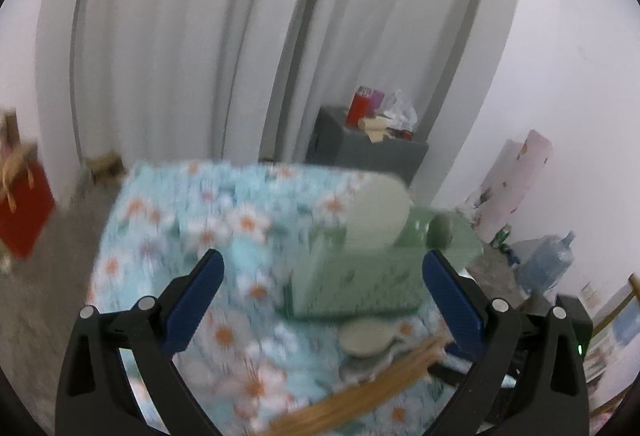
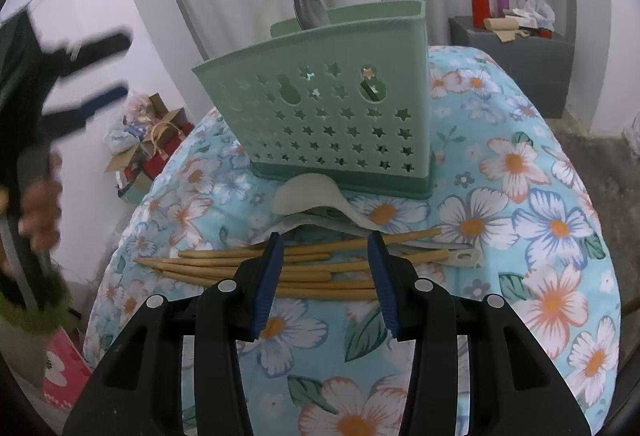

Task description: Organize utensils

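A green caddy [image 2: 320, 108] with star-shaped holes stands on the floral tablecloth [image 2: 520, 196], and a metal spoon [image 2: 308, 10] stands upright in it. In front of the caddy lie pale spoons [image 2: 308, 196], a bundle of bamboo chopsticks [image 2: 240, 268] and a grey utensil handle [image 2: 460, 256]. My right gripper [image 2: 325, 238] hovers open over the chopsticks, which lie crosswise under its fingertips. The left wrist view is blurred: my left gripper [image 1: 322, 256] is wide open with nothing in it, in front of the caddy [image 1: 360, 284], with the chopsticks [image 1: 380, 388] below. It also shows at the left of the right wrist view, as left gripper [image 2: 122, 64].
The round table drops off on all sides. A grey cabinet [image 2: 520, 44] with a red bottle [image 2: 480, 6] stands behind. Gift bags [image 2: 152, 140] sit on the floor at the left. A water jug [image 1: 548, 260] is on the floor at the right.
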Demonstrator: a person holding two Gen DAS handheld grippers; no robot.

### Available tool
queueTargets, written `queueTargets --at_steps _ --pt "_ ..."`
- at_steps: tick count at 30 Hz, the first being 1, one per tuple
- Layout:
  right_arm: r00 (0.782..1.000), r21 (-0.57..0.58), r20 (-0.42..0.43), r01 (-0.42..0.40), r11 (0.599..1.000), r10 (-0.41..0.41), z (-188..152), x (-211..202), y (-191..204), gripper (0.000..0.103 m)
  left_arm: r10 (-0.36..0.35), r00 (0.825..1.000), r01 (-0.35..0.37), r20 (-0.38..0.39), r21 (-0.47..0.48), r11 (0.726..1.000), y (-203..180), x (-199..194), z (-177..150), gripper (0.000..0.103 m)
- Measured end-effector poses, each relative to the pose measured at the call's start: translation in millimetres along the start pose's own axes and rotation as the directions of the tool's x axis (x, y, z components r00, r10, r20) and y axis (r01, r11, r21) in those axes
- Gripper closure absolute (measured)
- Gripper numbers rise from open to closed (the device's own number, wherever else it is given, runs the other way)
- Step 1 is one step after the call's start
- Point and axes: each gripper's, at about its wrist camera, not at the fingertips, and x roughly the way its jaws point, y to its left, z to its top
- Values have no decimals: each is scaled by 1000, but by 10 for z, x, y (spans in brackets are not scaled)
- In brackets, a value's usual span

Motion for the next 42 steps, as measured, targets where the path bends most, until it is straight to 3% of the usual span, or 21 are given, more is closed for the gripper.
queueTargets --at_steps 7,16,21,27,32,37,42 --pt "1000 8 1 -9 1000 9 18 -19 8 60 49 999 -52 24 168 984 -405 224 499 6" --pt "1000 11 8 -14 1000 14 50 -61 -6 60 95 989 -63 -114 259 964 -612 817 549 6" --pt "1000 19 6 -16 1000 16 51 -67 -25 60 151 978 -111 -145 248 962 -482 1023 531 6" --pt "1000 26 5 -16 1000 15 58 -62 -60 60 188 973 -167 -130 160 973 -90 906 537 6" --pt "1000 31 -4 -18 999 18 52 -36 -68 60 246 961 -231 -125 122 965 179 891 553 6" --pt "1000 29 -4 -16 999 16 50 -43 -65 60 251 960 -239 -125 103 966 251 875 541 6" --pt "1000 30 -1 -14 999 14 58 -54 -61 60 188 978 -180 -94 92 979 177 775 552 6"
